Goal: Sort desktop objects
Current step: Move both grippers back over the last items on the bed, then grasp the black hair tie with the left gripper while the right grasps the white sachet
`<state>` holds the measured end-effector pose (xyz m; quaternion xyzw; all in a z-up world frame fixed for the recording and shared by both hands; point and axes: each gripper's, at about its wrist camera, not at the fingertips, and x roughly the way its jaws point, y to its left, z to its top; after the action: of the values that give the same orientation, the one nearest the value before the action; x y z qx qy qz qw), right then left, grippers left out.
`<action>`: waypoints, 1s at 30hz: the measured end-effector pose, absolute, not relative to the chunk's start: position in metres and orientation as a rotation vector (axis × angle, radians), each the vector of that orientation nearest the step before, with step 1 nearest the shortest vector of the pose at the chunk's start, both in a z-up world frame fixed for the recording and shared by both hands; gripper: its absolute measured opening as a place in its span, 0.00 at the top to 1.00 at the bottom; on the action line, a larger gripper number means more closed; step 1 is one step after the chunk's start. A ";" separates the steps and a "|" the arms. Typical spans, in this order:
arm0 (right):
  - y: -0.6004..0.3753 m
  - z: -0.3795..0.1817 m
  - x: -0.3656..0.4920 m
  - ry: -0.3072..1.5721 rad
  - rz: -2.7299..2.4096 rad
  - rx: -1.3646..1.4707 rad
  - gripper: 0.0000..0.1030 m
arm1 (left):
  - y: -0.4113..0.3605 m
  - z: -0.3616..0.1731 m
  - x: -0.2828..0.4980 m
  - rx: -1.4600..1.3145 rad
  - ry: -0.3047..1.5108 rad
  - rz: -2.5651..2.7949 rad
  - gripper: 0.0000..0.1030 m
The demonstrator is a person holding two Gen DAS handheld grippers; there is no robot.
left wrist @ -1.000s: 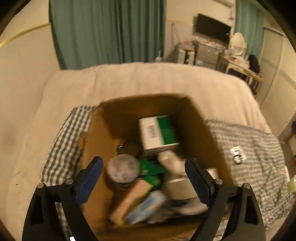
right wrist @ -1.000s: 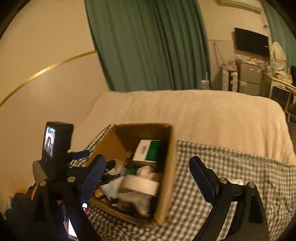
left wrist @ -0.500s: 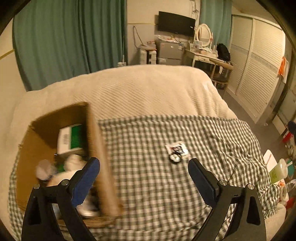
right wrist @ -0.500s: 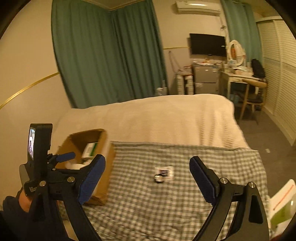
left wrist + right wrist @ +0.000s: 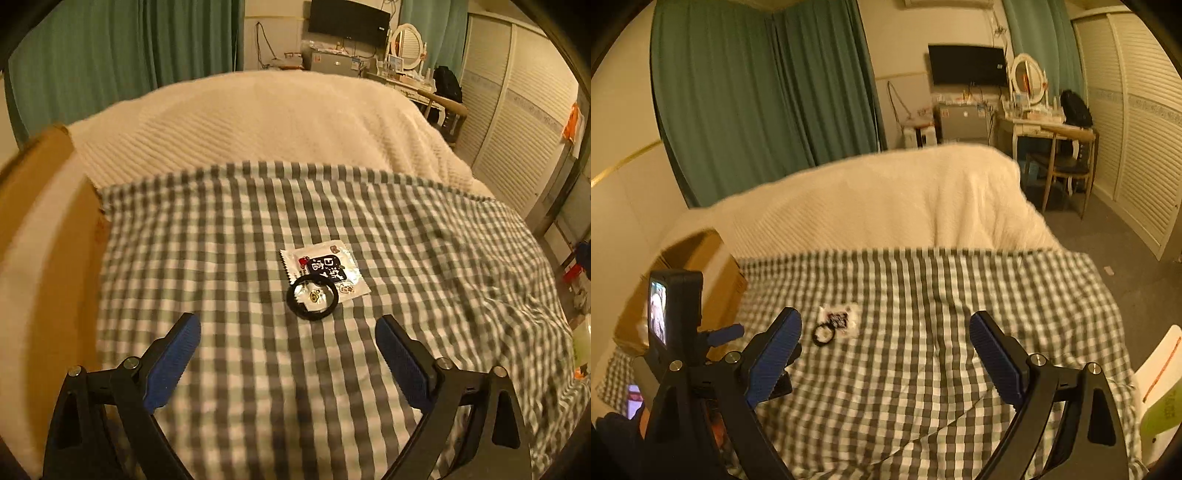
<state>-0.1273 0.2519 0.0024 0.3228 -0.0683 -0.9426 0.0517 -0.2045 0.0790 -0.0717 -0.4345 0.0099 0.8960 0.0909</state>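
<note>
A small white snack packet [image 5: 325,268] with a dark label lies on the checked cloth [image 5: 240,258]. A black ring [image 5: 312,298] lies on its near corner. Both also show in the right wrist view: the packet [image 5: 841,318] and the ring [image 5: 823,335]. My left gripper [image 5: 288,334] is open and empty, just short of the ring. My right gripper [image 5: 885,334] is open and empty, over the cloth to the right of the packet. A cardboard box [image 5: 40,236] stands at the left; its contents are hidden now.
The box also shows in the right wrist view [image 5: 713,291], behind the left gripper's camera body [image 5: 674,306]. A cream blanket [image 5: 258,114] covers the bed beyond the cloth. A desk and chair [image 5: 1060,147] stand at the far right, by louvred doors.
Both grippers have swung right, away from the box. The left one, over the box a second ago, now faces the packet and ring from close by. Both stayed open.
</note>
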 end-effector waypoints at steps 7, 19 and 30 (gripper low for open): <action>0.233 -0.040 -0.189 -0.162 -2.853 0.973 0.10 | 0.087 -0.112 -0.239 -1.311 0.034 2.597 0.60; 0.186 -0.129 -0.261 -0.178 -2.642 1.016 0.10 | 0.024 -0.108 -0.265 -1.333 -0.209 2.723 0.93; 0.159 -0.146 -0.273 -0.035 -2.610 1.074 0.83 | 0.010 -0.118 -0.267 -1.331 -0.192 2.733 0.93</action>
<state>-0.2725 0.1586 -0.1457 0.3757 -0.0124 -0.9130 0.1589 -0.2669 0.0104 -0.1181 -0.4365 -0.0631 0.8962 0.0479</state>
